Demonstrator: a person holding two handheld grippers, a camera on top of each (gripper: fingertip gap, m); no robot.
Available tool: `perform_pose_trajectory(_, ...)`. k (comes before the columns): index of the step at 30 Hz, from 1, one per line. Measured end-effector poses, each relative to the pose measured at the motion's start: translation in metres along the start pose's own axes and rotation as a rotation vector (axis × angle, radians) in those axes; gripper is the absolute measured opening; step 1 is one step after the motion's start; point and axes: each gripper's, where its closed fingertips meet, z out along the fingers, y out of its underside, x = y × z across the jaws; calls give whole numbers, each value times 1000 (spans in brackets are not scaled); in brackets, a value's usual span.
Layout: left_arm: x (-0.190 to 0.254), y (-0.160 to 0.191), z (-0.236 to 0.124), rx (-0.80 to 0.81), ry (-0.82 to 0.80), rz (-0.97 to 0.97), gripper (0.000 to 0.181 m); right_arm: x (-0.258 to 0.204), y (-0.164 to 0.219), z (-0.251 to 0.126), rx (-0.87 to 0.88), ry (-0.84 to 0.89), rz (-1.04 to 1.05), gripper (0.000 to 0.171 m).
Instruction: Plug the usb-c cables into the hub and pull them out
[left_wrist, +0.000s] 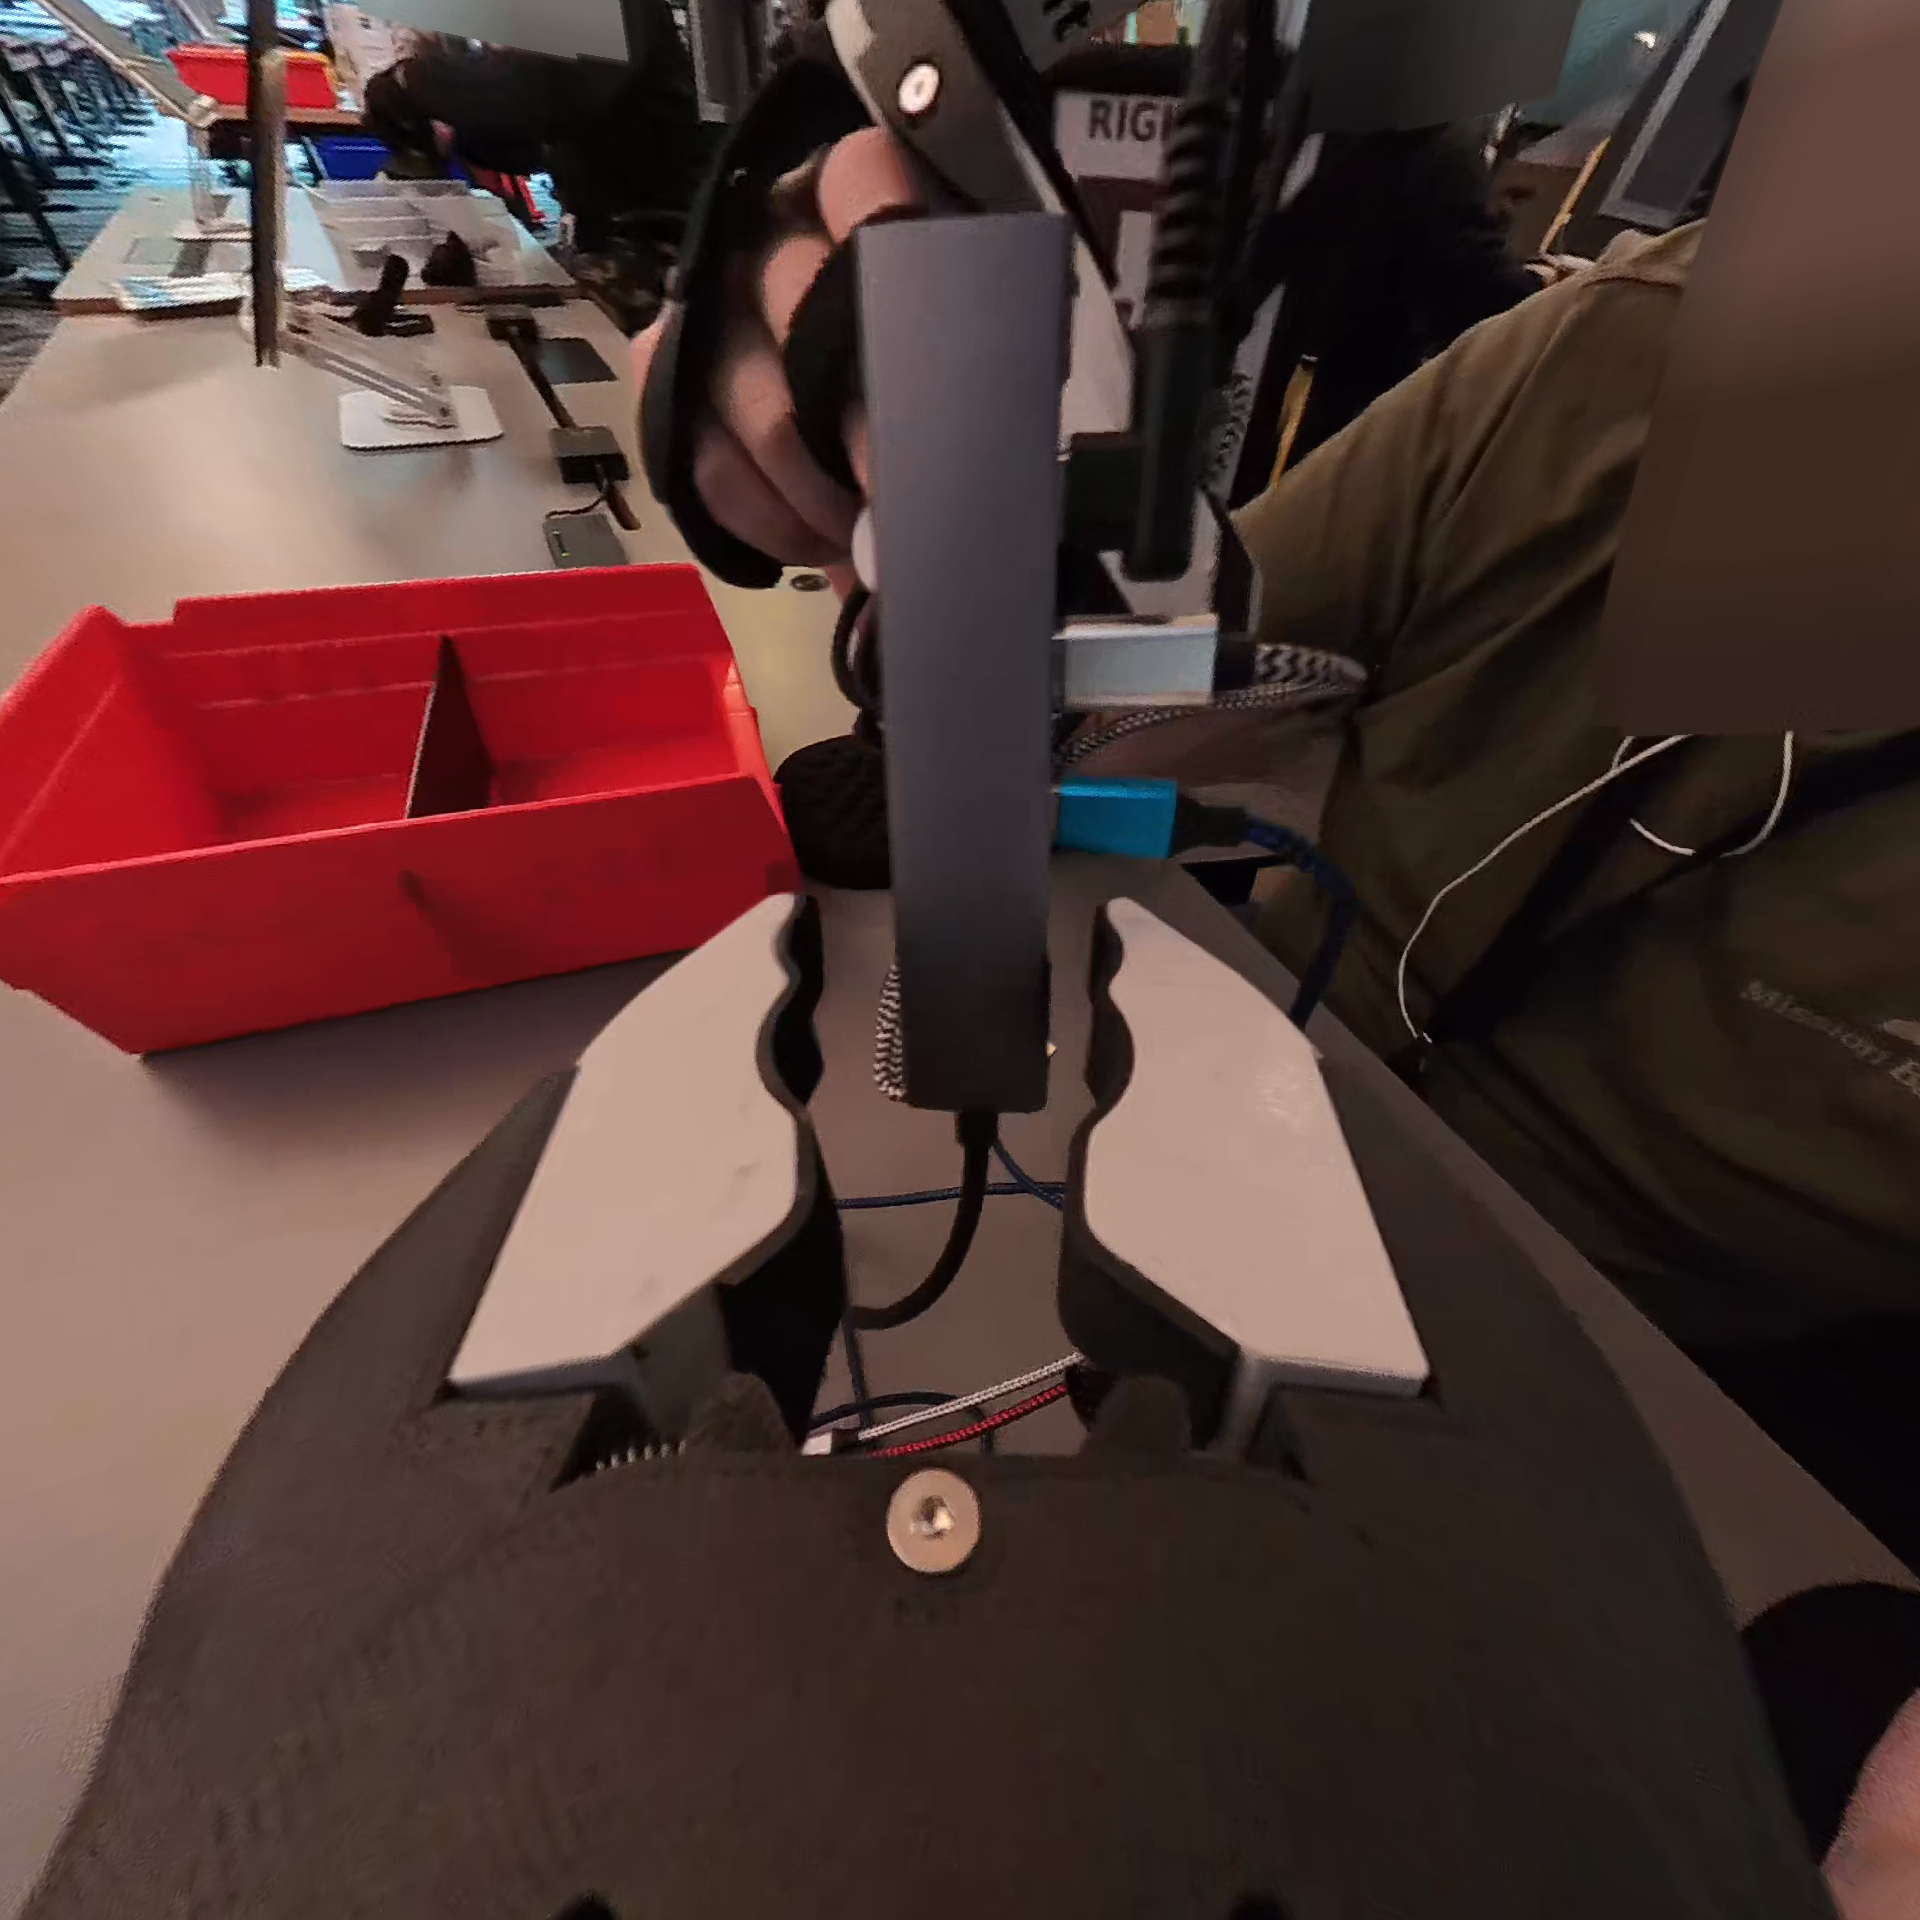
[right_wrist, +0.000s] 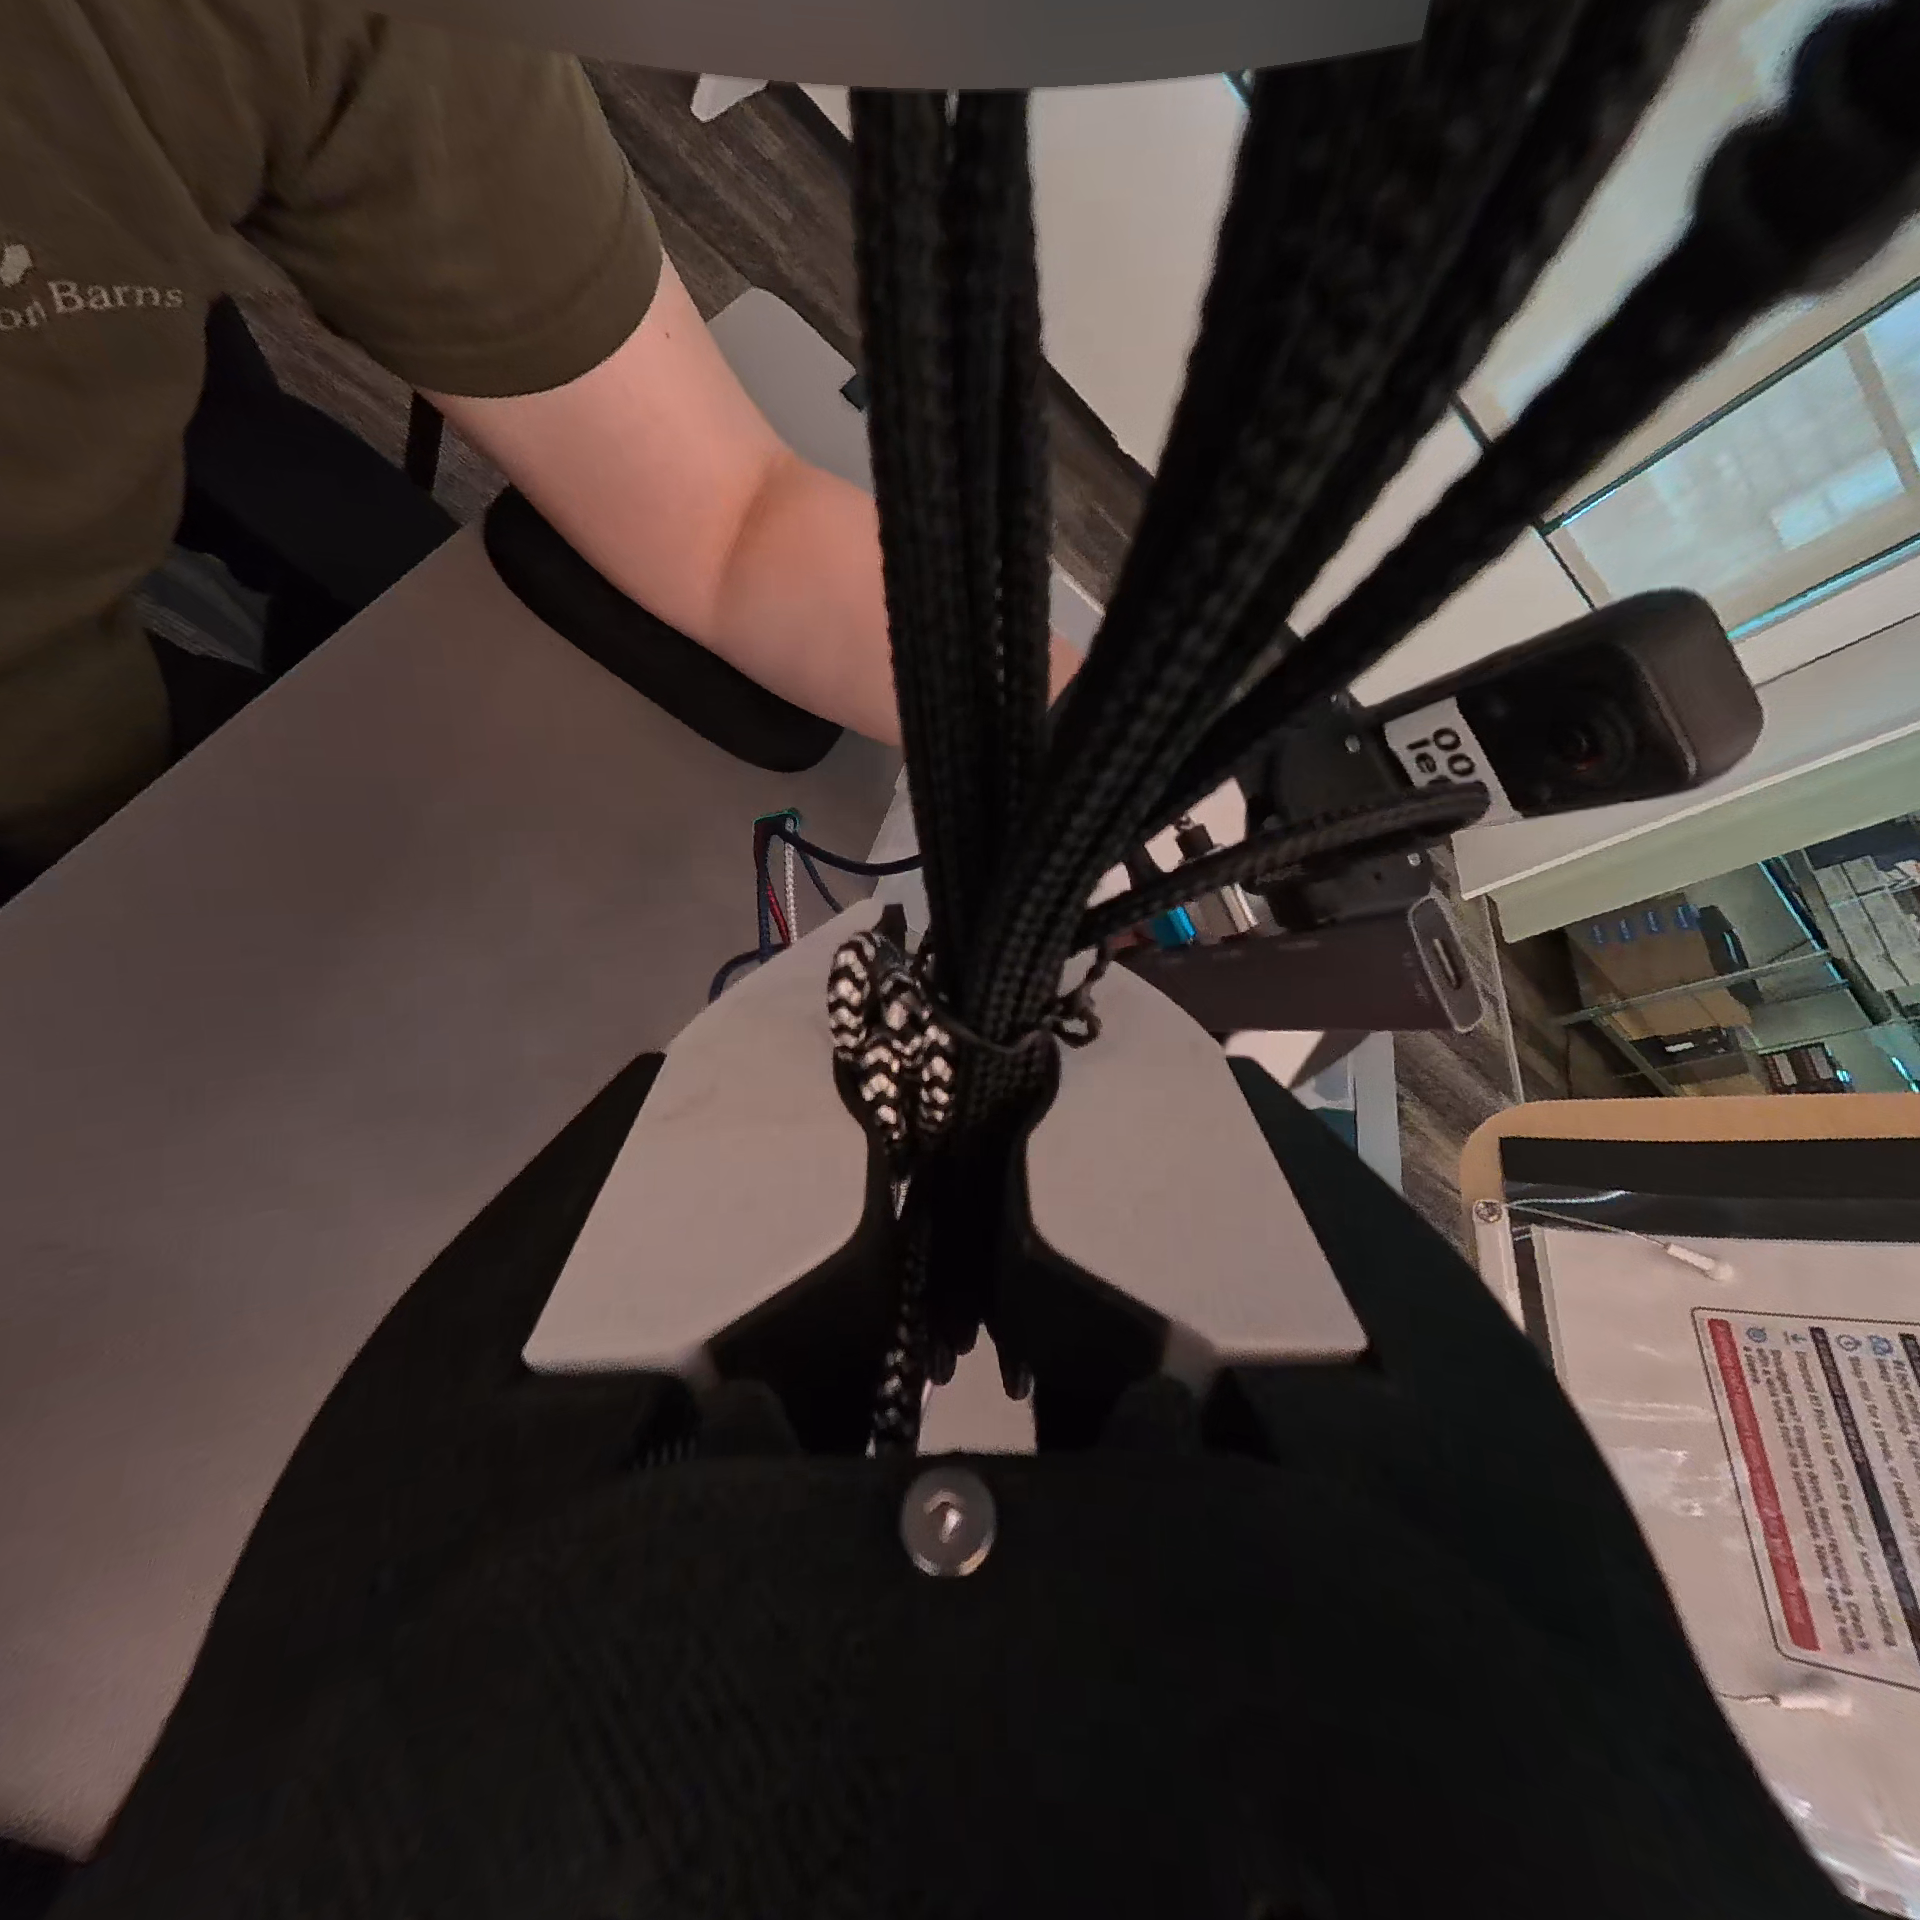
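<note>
A long grey table (left_wrist: 187, 1195) runs back into a busy workroom, a red bin (left_wrist: 364, 790) on it; glass partitions (right_wrist: 1714, 468) let in pale daylight

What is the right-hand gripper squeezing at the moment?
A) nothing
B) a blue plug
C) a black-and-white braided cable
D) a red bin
C: in the right wrist view the right gripper is pinched shut on the black-and-white braided cable.

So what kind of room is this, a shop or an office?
Probably a shared office or lab workspace, not a shop: long grey tables run in rows, a red parts bin sits on one, and glass partition walls show behind.
</note>
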Motion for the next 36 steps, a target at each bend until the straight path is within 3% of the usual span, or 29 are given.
perform_pose_trajectory(2, 3, 4, 2, -30, 19, 32, 23, 1, 4, 0, -8, -3, 7, 17)
perform_pose_trajectory(3, 1, 6, 2, -44, 10, 46, 20, 1, 7, -1, -12, -6, 13, 18)
perform_pose_trajectory(10, -50, 3, -36, -145, -404, 44, 20, 36, 67, -13, -125, 147, 156, 24)
perform_pose_trajectory(13, -70, 2, -62, -197, -606, -20, 20, 62, 105, -16, -164, 259, 345, 28)
perform_pose_trajectory(16, -88, 5, -79, -227, -789, -115, 20, 82, 137, -18, -196, 369, 512, 42)
perform_pose_trajectory(21, -110, 28, -89, -326, -949, -204, 20, 107, 163, -40, -296, 601, 536, 51)
perform_pose_trajectory(25, -120, 37, -90, -280, -982, -307, 20, 133, 147, -75, -340, 896, 454, 49)
perform_pose_trajectory(28, -125, 43, -90, -284, -1009, -339, 20, 143, 102, -85, -242, 1111, 324, 40)
perform_pose_trajectory(31, -127, 48, -87, -301, -1020, -361, 20, 130, 63, -47, -92, 1105, 216, 30)
perform_pose_trajectory(36, -129, 52, -85, -315, -1047, -373, 20, 115, 95, 14, -258, 1047, 196, 29)
